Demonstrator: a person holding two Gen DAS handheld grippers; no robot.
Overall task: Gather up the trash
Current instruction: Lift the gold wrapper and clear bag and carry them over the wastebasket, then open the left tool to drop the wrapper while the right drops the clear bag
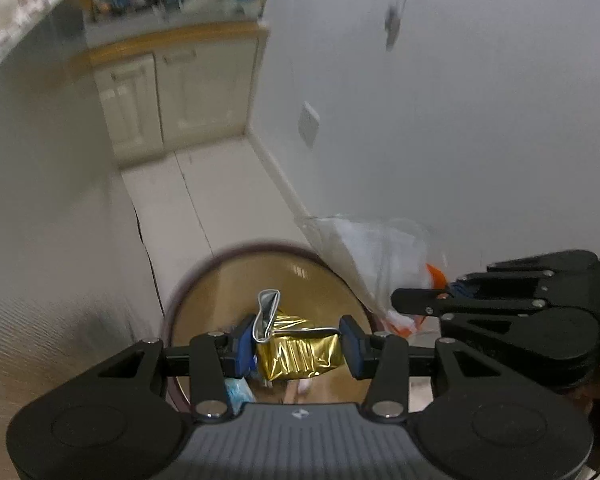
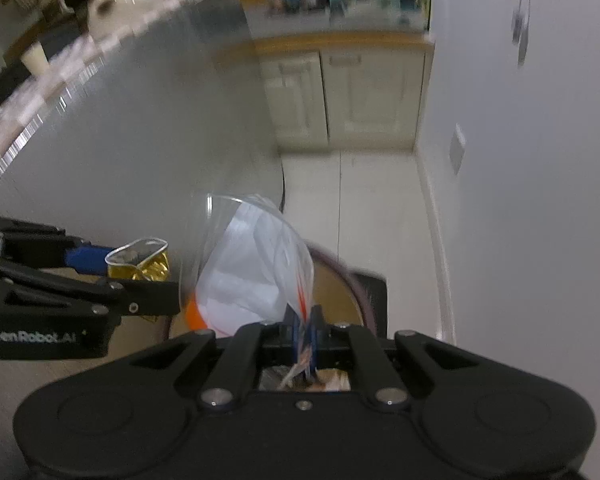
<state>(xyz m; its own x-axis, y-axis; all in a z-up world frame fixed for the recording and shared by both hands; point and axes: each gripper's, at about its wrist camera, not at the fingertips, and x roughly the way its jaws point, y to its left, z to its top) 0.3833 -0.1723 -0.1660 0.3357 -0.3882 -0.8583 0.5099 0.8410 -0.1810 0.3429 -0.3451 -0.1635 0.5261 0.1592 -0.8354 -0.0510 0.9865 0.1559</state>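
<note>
Left gripper (image 1: 298,346) clamps a gold wrapper (image 1: 300,354) right over the bin (image 1: 196,300). Right gripper (image 2: 306,330) pinches a clear bag (image 2: 256,268) above the same rim. Both pieces collected, neither dropped yet. Trash already lies in the bin; release remains.

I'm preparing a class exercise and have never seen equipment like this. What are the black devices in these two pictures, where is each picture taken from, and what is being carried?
A person holds two hand-held grippers; no robot arm is involved. Each carries a wide-angle camera looking along its fingers, so each picture is one gripper's own view. The left gripper squeezes a crumpled gold foil packet between blue fingers. The right gripper is shut on a clear plastic bag with white and orange contents. Both hang above a round bin with a dark rim, standing on a pale tiled floor beside a white wall. The views are motion-blurred.
</note>
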